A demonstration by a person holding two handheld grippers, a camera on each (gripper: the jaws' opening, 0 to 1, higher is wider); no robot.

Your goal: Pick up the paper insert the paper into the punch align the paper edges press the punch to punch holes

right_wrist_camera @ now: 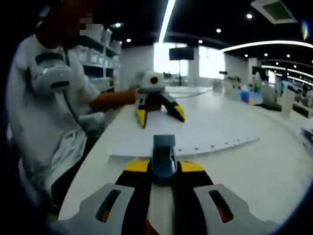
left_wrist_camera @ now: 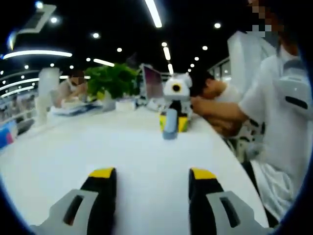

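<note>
A white sheet of paper [right_wrist_camera: 210,128] lies flat on the white table [right_wrist_camera: 274,171], with a row of small holes along its near edge. A grey-blue punch [right_wrist_camera: 164,155] stands at that edge, and my right gripper [right_wrist_camera: 165,166] is shut on it between the yellow tips. Farther along the sheet my left gripper [right_wrist_camera: 160,116] hovers with its jaws spread. In the left gripper view my left gripper [left_wrist_camera: 152,174] is open over bare table [left_wrist_camera: 122,147] with nothing between the fingers. Ahead of it, the right gripper [left_wrist_camera: 174,122] holds the punch [left_wrist_camera: 170,125].
A person in a white shirt [left_wrist_camera: 279,127] stands at the table's edge holding both grippers. A green plant [left_wrist_camera: 113,81], a laptop [left_wrist_camera: 152,83] and other seated people are at the far end. Bottles and boxes [right_wrist_camera: 286,103] stand across the table.
</note>
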